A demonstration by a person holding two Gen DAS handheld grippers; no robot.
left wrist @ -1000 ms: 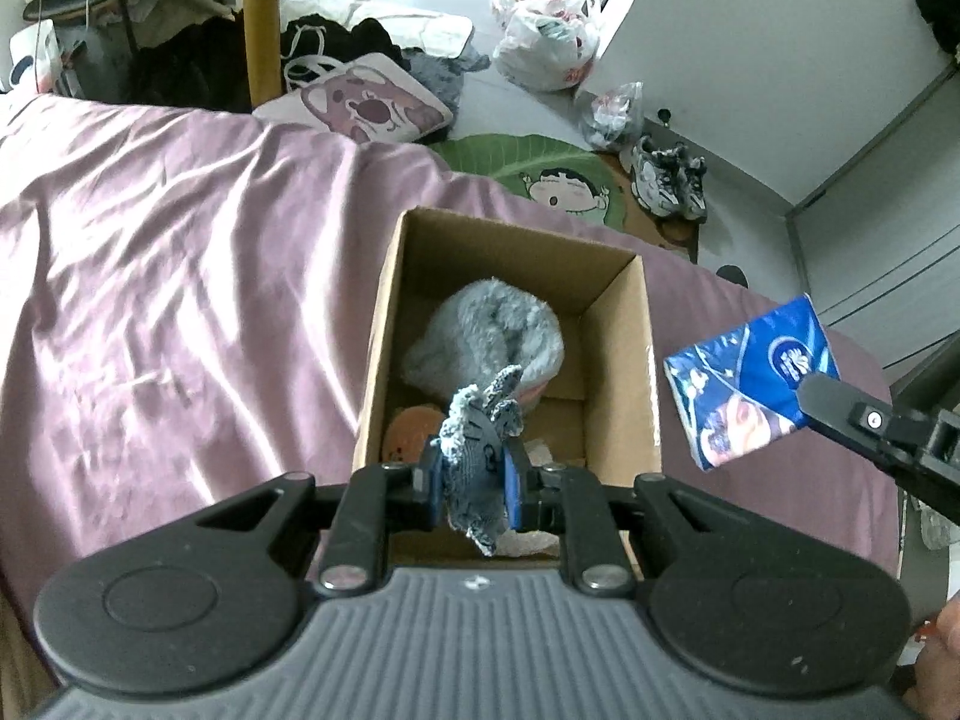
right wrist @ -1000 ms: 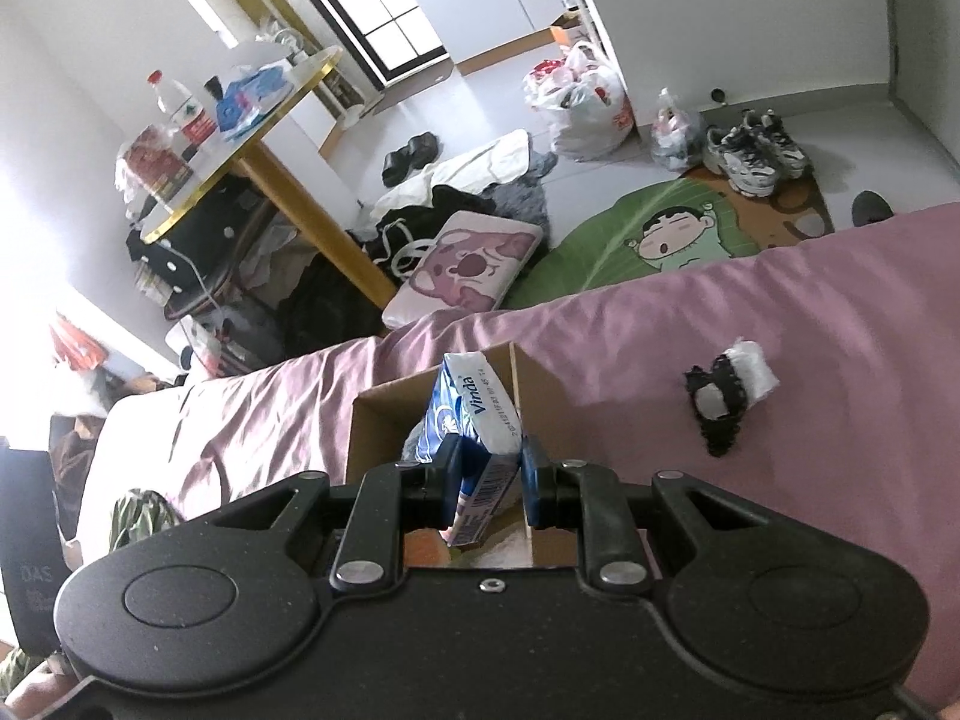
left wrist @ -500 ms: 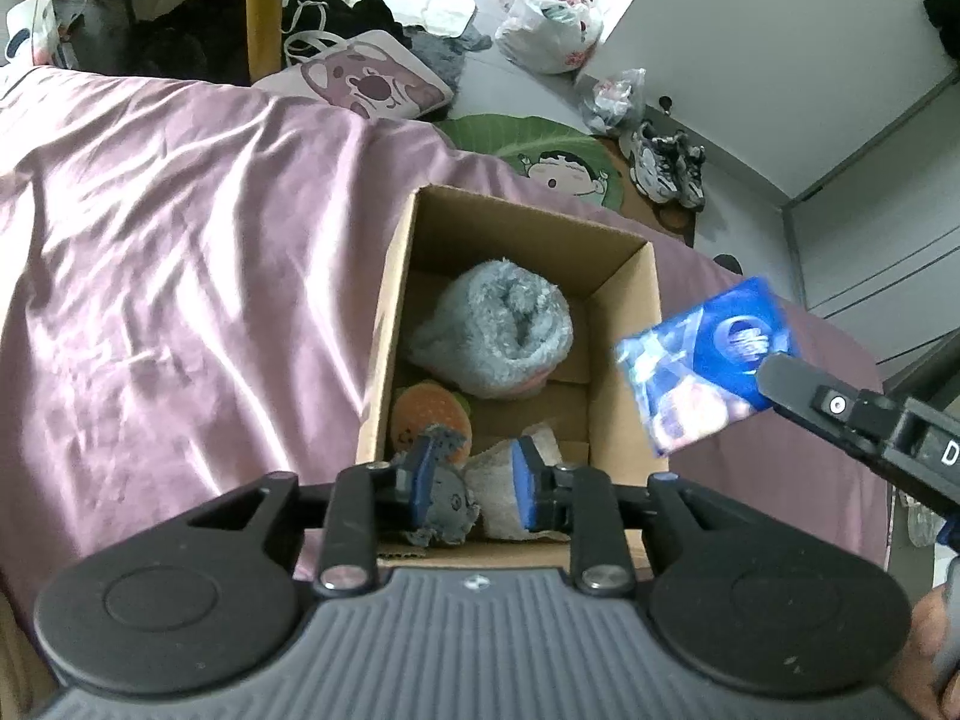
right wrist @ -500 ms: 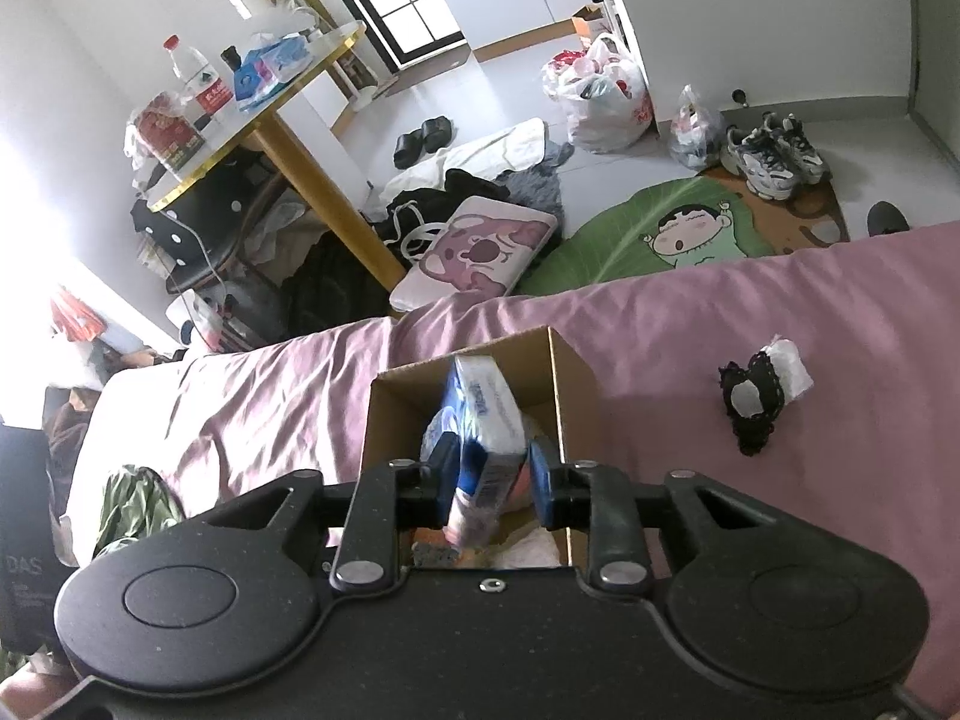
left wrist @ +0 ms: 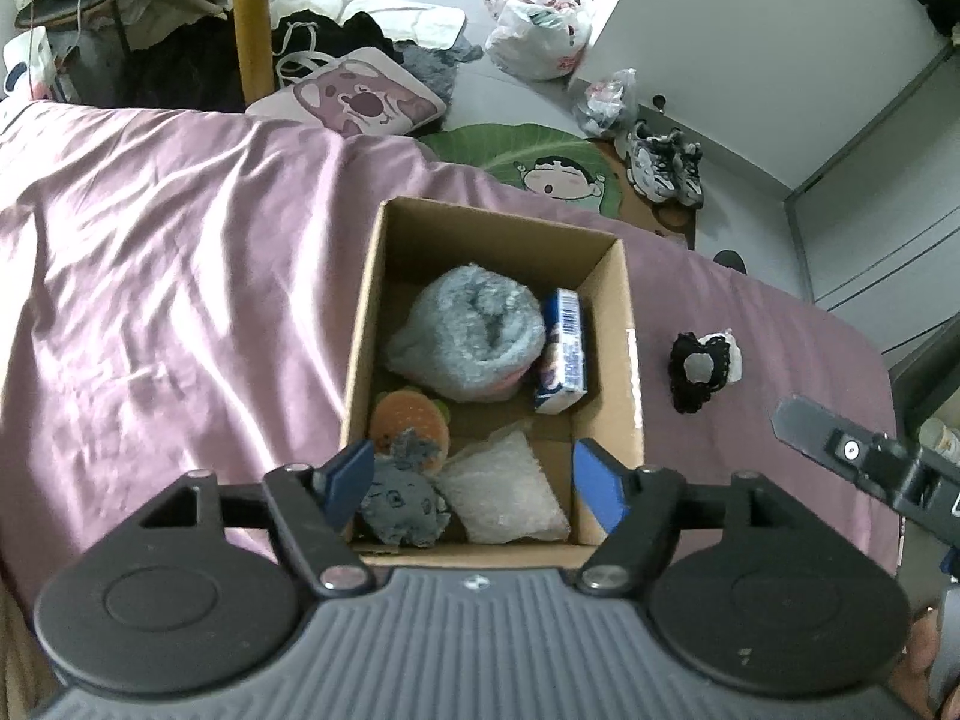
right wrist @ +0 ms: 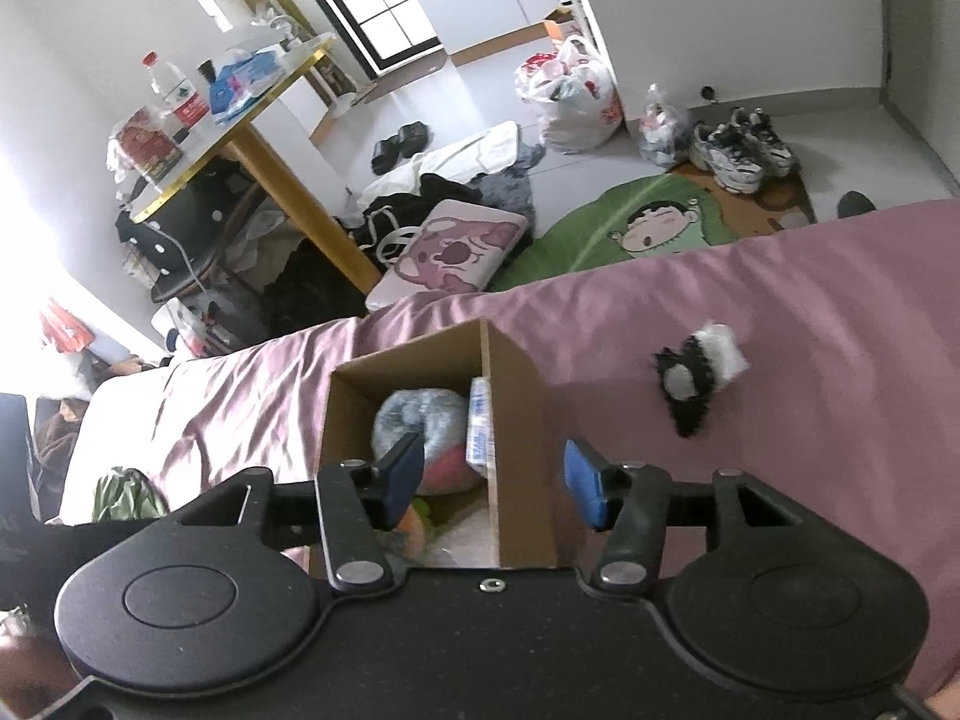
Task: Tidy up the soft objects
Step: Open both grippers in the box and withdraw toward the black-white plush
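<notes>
Clearing the box (left wrist: 630,360) comes first: both grippers, left (left wrist: 474,483) and right (right wrist: 492,483), gape wide and empty; next, approach the black scrap (right wrist: 690,384) on the bed (right wrist: 840,312) from above.

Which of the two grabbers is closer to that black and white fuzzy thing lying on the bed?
Right. The right gripper sits beside the black-and-white fuzzy item; the left gripper hangs over the cardboard box.

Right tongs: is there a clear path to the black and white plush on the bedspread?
Probably yes. The right tongs are open and empty, and the black and white plush lies alone on the bedspread, right of the cardboard box, with nothing between.
</notes>
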